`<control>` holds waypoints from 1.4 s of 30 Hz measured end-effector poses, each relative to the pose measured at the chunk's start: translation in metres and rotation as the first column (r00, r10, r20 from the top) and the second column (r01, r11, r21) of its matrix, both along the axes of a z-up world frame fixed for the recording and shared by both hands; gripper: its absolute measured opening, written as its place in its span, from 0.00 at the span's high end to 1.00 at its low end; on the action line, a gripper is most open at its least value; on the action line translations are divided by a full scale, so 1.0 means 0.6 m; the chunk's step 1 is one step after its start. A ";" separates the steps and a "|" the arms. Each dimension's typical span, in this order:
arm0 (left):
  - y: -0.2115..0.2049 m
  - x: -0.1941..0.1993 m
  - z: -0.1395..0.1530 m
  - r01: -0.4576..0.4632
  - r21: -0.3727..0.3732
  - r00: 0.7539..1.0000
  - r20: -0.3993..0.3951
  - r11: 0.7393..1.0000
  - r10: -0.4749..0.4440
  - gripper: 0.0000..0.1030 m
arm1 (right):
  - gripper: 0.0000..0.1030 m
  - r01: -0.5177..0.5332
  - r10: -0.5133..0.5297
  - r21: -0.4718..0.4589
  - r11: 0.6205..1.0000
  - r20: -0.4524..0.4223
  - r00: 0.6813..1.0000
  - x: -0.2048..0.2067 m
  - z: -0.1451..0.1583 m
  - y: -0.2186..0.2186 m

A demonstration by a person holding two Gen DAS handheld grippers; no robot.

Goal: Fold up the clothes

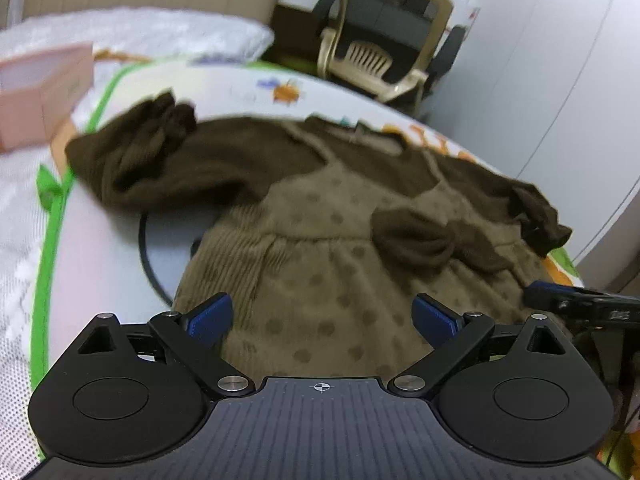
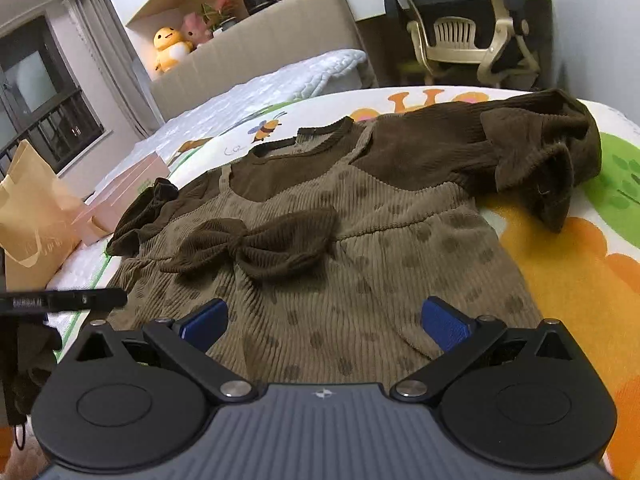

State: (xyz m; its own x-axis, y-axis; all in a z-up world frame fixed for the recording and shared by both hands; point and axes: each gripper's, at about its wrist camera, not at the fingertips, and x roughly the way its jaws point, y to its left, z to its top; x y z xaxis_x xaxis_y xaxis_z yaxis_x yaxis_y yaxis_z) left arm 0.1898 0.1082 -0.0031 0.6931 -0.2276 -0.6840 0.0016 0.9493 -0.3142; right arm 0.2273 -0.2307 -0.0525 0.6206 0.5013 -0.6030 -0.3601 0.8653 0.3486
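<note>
Both grippers poised over the dress, nothing picked up yet.

The brown dress point(image 2: 360, 248) lies spread front-up on the bed's cartoon-print mat point(image 2: 560, 264), sleeves out, bow showing, laid flat so it can be folded. Left gripper point(image 1: 322, 316) and right gripper point(image 2: 324, 320) hang above the skirt, jaws wide apart and empty, apparently lining up for the hem.

Your left gripper point(image 1: 322, 316) hovers with blue pads spread wide above the skirt of a brown dotted dress point(image 1: 320, 264), which lies flat on a cartoon-print bed cover point(image 1: 240, 88). A pink box point(image 1: 40, 92) sits far left.
</note>
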 end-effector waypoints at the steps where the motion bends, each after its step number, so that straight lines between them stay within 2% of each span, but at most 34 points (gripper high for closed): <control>1: 0.005 0.002 0.004 -0.009 0.007 1.000 0.014 1.000 0.009 0.04 | 0.00 -0.003 0.003 -0.010 1.000 0.014 1.000 -0.004 -0.002 0.002; 4: 0.020 0.009 0.023 -0.041 0.034 0.996 0.074 0.999 0.038 0.04 | 0.00 -0.018 0.024 -0.111 0.994 0.054 0.998 -0.017 -0.005 0.029; 6: 0.035 0.021 0.042 -0.129 0.113 0.983 0.148 0.985 0.111 0.04 | 0.00 -0.010 0.020 -0.148 0.989 0.065 0.998 -0.022 -0.004 0.038; 9: 0.060 0.063 0.047 -0.257 0.262 0.955 0.217 0.930 0.203 0.04 | 0.00 -0.002 0.012 -0.147 0.989 0.071 0.997 -0.022 -0.003 0.037; 11: 0.079 0.096 0.032 -0.288 0.316 0.951 0.202 0.904 0.232 0.08 | 0.00 0.006 0.002 -0.119 0.993 0.069 0.998 -0.021 -0.004 0.028; 12: 0.087 0.112 0.023 -0.291 0.335 0.953 0.184 0.896 0.241 0.16 | 0.00 0.010 -0.003 -0.102 0.995 0.068 0.998 -0.021 -0.004 0.023; 13: 0.095 0.126 0.014 -0.285 0.348 0.957 0.154 0.893 0.245 0.42 | 0.00 0.012 -0.005 -0.097 0.995 0.066 0.998 -0.019 -0.004 0.022; 14: 0.101 0.133 0.006 -0.284 0.354 0.959 0.133 0.891 0.252 0.49 | 0.00 0.013 -0.007 -0.093 0.996 0.065 0.998 -0.018 -0.004 0.021; 16: 0.115 0.144 -0.010 -0.283 0.364 0.959 0.095 0.887 0.267 0.49 | 0.00 0.016 -0.011 -0.084 0.996 0.061 0.998 -0.016 -0.005 0.019; 18: 0.121 0.146 -0.023 -0.274 0.393 0.961 0.088 0.878 0.261 0.61 | 0.00 0.010 -0.004 -0.105 0.994 0.058 0.998 -0.014 -0.004 0.025; 19: 0.123 0.143 -0.023 -0.277 0.414 0.961 0.100 0.867 0.259 0.79 | 0.00 0.007 0.000 -0.118 0.993 0.056 0.998 -0.014 -0.004 0.028; 20: 0.121 0.141 -0.015 -0.286 0.418 0.958 0.118 0.862 0.261 0.88 | 0.00 0.004 0.003 -0.128 0.992 0.055 0.998 -0.014 -0.004 0.030; 21: 0.119 0.140 -0.007 -0.296 0.418 0.955 0.135 0.859 0.263 0.89 | 0.00 0.001 0.007 -0.135 0.991 0.053 0.999 -0.013 -0.004 0.031; 23: 0.099 0.133 0.034 -0.301 0.391 0.948 0.218 0.870 0.230 0.90 | 0.00 0.001 0.005 -0.124 0.992 0.048 0.999 -0.011 -0.003 0.028; 26: 0.038 0.126 0.095 -0.209 0.315 0.936 0.338 0.926 0.096 0.90 | 0.00 -0.004 0.009 -0.115 0.993 0.042 0.999 -0.010 -0.003 0.025; 28: -0.005 0.124 0.128 -0.122 0.261 0.915 0.403 0.958 0.007 0.89 | 0.00 -0.012 0.017 -0.127 0.992 0.042 0.999 -0.009 -0.002 0.027; 30: -0.046 0.132 0.123 0.007 0.201 0.913 0.398 0.980 -0.088 0.76 | 0.00 -0.018 0.025 -0.149 0.989 0.044 0.999 -0.009 -0.002 0.032; 32: -0.084 0.140 0.107 0.122 0.152 0.909 0.379 0.981 -0.172 0.30 | 0.00 -0.033 0.038 -0.142 0.989 0.034 0.999 -0.007 0.005 0.030; 33: -0.099 0.140 0.092 0.155 0.149 0.912 0.359 0.977 -0.199 0.24 | 0.00 -0.040 0.044 -0.138 0.990 0.028 0.999 -0.006 0.008 0.029; 36: -0.119 0.121 0.053 0.199 0.170 0.923 0.298 0.965 -0.243 0.17 | 0.00 -0.050 0.066 -0.121 0.991 0.126 0.990 -0.009 0.058 0.018; 38: -0.113 0.103 0.035 0.204 0.165 0.933 0.267 0.965 -0.243 0.09 | 0.00 -0.041 0.069 -0.138 0.990 0.206 0.976 0.003 0.099 0.022; 41: -0.093 0.080 0.016 0.190 0.144 0.947 0.234 0.971 -0.220 0.08 | 0.03 -0.021 0.051 -0.145 0.989 0.209 0.977 0.063 0.127 0.048; 42: -0.088 0.073 0.013 0.181 0.135 0.952 0.225 0.974 -0.208 0.08 | 0.12 -0.018 0.042 -0.132 0.991 0.184 0.982 0.091 0.122 0.059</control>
State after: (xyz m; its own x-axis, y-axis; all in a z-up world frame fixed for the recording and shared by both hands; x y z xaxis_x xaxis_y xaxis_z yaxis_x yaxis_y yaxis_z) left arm 0.2339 0.0555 0.0045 0.7876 -0.3061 -0.5347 0.2515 0.9520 -0.1746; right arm 0.2817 -0.1952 0.0208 0.7138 0.4464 -0.5396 -0.4344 0.8866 0.1588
